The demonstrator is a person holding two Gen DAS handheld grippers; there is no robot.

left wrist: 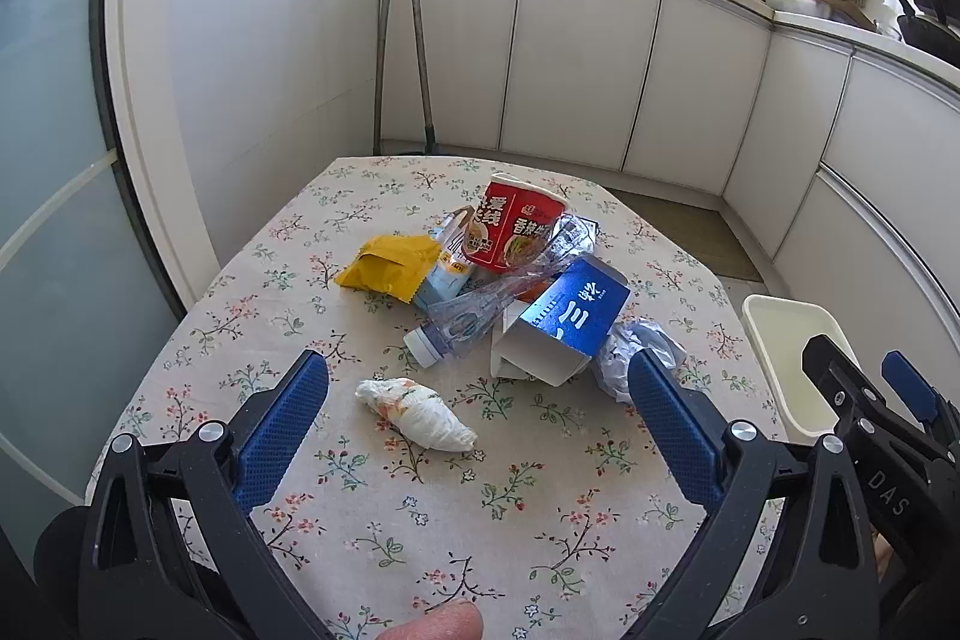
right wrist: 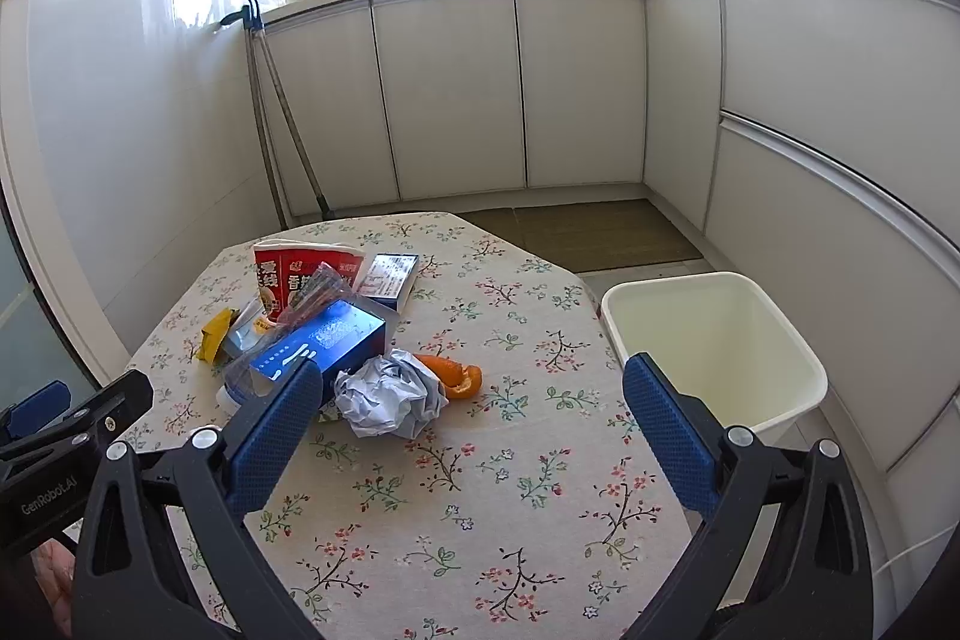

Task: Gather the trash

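Step in hand: we judge this the very start — nothing is lifted yet, and the white bin (right wrist: 714, 346) beside the table's right edge looks empty.
Left gripper (left wrist: 477, 400): spread wide, holding nothing; it hangs above the table (left wrist: 240, 316) with the wadded tissue (left wrist: 414, 413) lying between its fingers' line of sight, apart from the main heap.
Right gripper (right wrist: 474, 412): equally wide, empty, hanging above the cloth near the crumpled paper (right wrist: 387, 397) and orange peel (right wrist: 456, 375).
Trash: a heap mid-table — red noodle cup (left wrist: 519, 231), yellow packet (left wrist: 387, 267), crushed clear bottle (left wrist: 480, 311), blue carton (left wrist: 564, 328).
Next move: we would lower the left gripper over the tissue and close on it; it is soft, so a full squeeze. The right gripper is nearer the bin — the paper ball suits it.
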